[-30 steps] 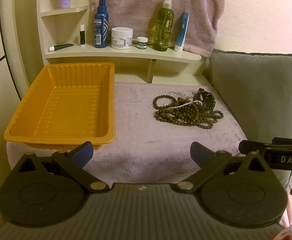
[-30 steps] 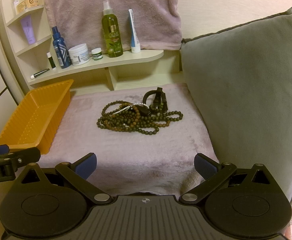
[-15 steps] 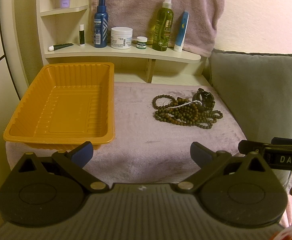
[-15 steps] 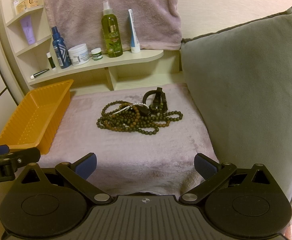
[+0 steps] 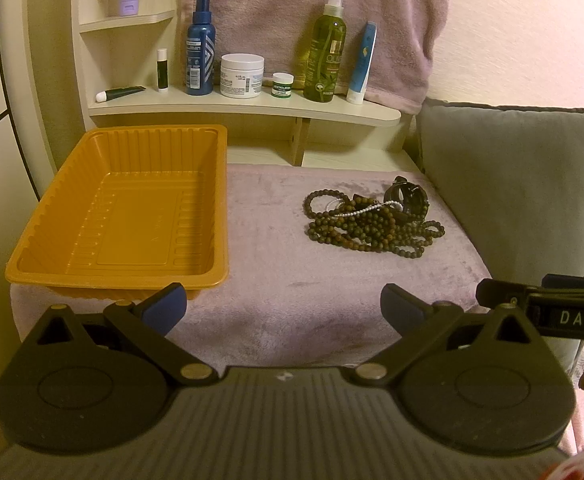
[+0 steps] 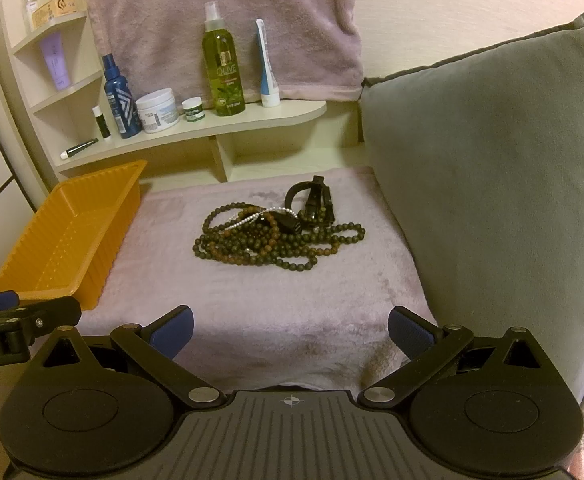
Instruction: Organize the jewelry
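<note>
A tangled pile of dark bead necklaces with a thin pearl strand and a black wristwatch lies on the mauve cloth, right of an empty orange tray. The pile, watch and tray also show in the right wrist view. My left gripper is open and empty, near the cloth's front edge. My right gripper is open and empty, in front of the pile, apart from it.
A grey cushion stands right of the cloth. A shelf behind holds bottles, jars and tubes, with a towel hanging above. The right gripper's body shows at the left view's right edge.
</note>
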Available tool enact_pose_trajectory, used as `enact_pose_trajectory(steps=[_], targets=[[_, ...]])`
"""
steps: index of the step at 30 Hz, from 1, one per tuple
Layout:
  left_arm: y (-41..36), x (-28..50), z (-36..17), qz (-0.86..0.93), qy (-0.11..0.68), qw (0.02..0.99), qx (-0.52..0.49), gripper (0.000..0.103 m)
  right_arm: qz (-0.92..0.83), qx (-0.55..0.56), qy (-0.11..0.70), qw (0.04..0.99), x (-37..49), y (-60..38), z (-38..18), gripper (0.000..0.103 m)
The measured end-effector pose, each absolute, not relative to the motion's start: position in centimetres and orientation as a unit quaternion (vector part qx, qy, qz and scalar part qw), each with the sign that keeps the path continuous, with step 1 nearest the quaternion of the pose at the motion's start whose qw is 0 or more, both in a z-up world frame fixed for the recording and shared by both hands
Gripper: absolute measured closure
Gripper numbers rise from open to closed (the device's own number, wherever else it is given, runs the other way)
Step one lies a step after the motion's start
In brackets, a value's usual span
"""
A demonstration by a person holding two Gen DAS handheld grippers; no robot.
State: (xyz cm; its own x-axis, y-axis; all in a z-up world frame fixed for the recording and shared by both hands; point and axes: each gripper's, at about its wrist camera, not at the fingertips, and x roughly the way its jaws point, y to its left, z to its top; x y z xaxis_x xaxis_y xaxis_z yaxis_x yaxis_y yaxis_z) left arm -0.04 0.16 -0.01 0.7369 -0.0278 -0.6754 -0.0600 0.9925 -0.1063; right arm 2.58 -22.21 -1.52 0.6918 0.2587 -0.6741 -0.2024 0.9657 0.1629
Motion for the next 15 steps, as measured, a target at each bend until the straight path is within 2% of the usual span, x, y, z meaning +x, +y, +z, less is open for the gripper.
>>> enact_pose_trajectory(steps=[15], targets=[[0.18, -0.04, -0.02, 0.009, 0.363, 0.93, -0.061, 0.001, 0.125, 0.038, 0.372, 0.919, 2.59, -22.11, -1.44, 0.0]])
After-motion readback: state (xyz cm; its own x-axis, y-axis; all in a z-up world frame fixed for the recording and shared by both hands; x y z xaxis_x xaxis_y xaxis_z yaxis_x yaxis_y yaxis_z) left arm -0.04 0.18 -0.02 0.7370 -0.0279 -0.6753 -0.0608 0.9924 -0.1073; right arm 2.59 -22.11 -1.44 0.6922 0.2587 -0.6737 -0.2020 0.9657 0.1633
